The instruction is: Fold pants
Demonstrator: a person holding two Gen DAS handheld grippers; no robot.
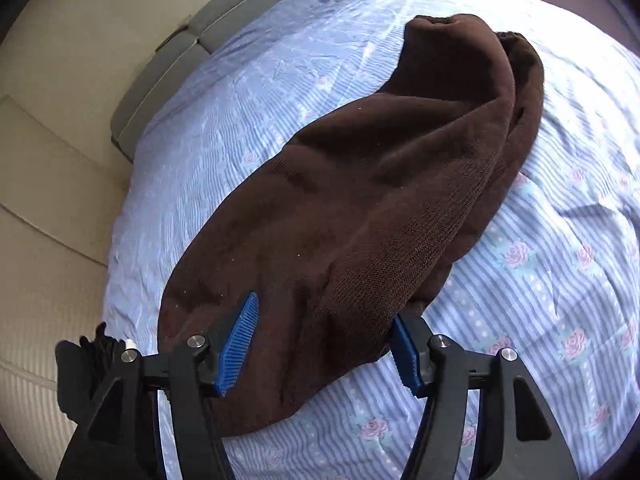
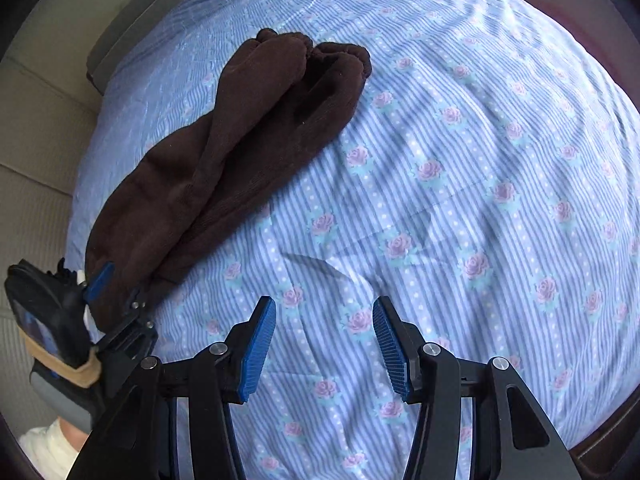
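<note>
The dark brown pants (image 1: 360, 184) lie folded lengthwise on the bed, legs stacked, cuffs at the far end. They also show in the right wrist view (image 2: 240, 140). My left gripper (image 1: 324, 344) is open, its blue pads on either side of the near end of the pants, the fabric lying between them. It shows at the left of the right wrist view (image 2: 116, 292). My right gripper (image 2: 324, 348) is open and empty, over bare sheet to the right of the pants.
The bed wears a blue striped sheet with pink roses (image 2: 460, 200), wrinkled near the middle. A grey bed frame edge (image 1: 160, 92) and beige tiled floor (image 1: 44, 208) lie to the left.
</note>
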